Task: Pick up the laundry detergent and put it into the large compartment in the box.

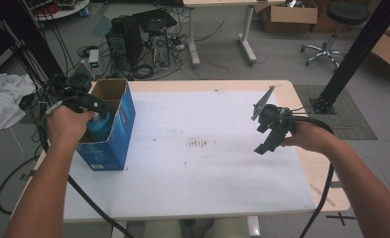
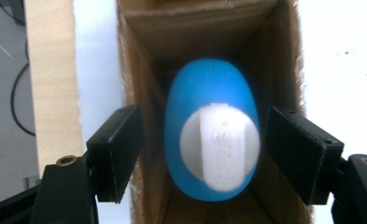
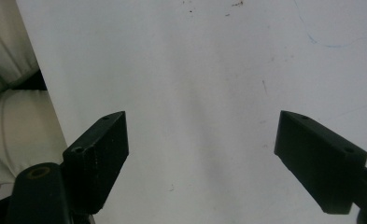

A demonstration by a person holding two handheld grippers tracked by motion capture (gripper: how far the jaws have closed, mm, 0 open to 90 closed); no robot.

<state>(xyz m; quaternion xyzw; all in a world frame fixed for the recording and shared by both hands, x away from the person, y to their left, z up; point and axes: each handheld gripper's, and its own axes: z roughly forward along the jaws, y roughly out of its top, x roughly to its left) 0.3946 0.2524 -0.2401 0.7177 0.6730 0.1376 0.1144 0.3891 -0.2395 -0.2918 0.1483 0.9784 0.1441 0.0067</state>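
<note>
One blue box (image 1: pixel 109 130), open top, standing at the table's (image 1: pixel 207 198) 9 o'clock edge. One blue bottle (image 2: pixel 212 126) with white cap (image 2: pixel 220 145) inside it, upright, seen cap-on in the left gripper view. Left gripper (image 2: pixel 202 151) over the box mouth, jaws spread, one either side of the bottle, neither touching it; the 9 o'clock jaw sits outside the cardboard wall. Right gripper (image 3: pixel 202 154) at 3 o'clock over bare white table, jaws wide apart, nothing between them. Two grippers, both released. Floor beyond at 12 o'clock: one PC tower (image 1: pixel 139 39), one stool (image 1: pixel 339 20).
</note>
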